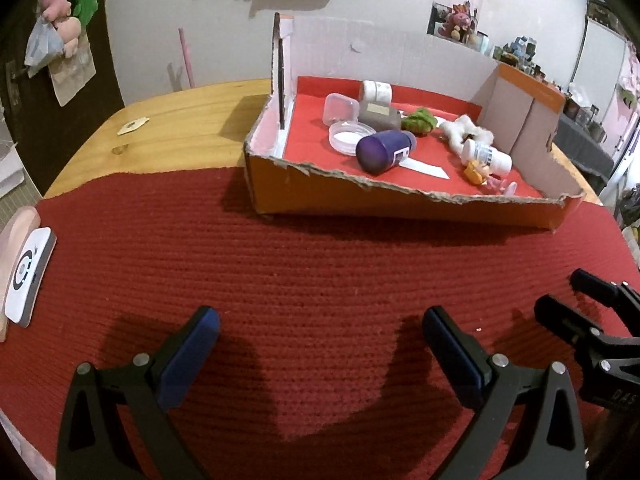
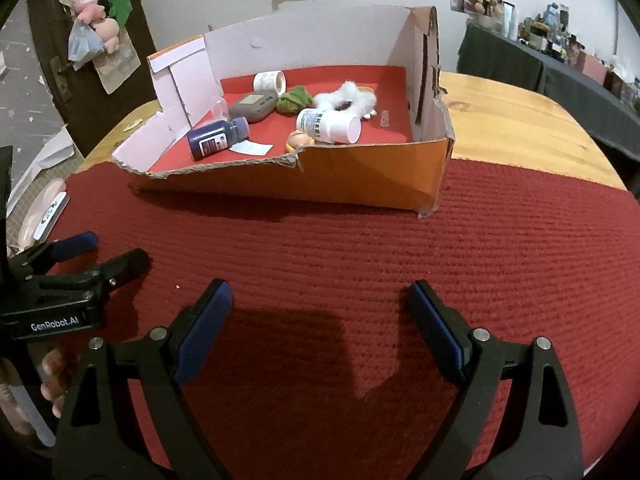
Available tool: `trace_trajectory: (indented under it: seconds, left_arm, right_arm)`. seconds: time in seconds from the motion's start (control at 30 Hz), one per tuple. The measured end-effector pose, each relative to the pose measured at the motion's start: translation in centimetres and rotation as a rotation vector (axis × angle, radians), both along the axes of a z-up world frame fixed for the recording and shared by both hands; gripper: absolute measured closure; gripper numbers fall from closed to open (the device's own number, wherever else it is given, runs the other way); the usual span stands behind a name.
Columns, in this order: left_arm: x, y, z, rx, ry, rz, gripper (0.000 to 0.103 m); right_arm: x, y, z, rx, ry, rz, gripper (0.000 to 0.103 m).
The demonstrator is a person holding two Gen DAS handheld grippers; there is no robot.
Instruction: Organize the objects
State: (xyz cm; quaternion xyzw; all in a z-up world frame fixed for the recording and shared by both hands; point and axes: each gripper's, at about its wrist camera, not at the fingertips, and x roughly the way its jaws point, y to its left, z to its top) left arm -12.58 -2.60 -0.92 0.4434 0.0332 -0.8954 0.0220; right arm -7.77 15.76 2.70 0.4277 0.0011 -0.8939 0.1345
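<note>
Small objects lie jumbled in a torn cardboard box (image 1: 280,190) on the counter (image 1: 180,120).
In the left wrist view the box fills the upper centre, holding a purple bottle (image 1: 382,152) and a white bottle (image 1: 486,156) on their sides; lower down, over the red mat (image 1: 320,264), the left hand-held gripper (image 1: 320,330) and the right hand-held gripper (image 2: 320,300) both stand released, nothing between their pads.

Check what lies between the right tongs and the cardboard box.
Only bare red mat between the right tongs and the cardboard box, shown in the right wrist view.
</note>
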Motion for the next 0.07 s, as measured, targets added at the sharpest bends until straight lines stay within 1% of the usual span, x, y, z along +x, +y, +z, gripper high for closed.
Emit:
trace_trajectory:
  seconds: [0.07]
  left_arm:
    - [-0.04,0.18,-0.09,-0.016,0.0,-0.001,0.0]
  right_arm:
    - [0.0,-0.02,-0.11,-0.001,0.005,0.002,0.01]
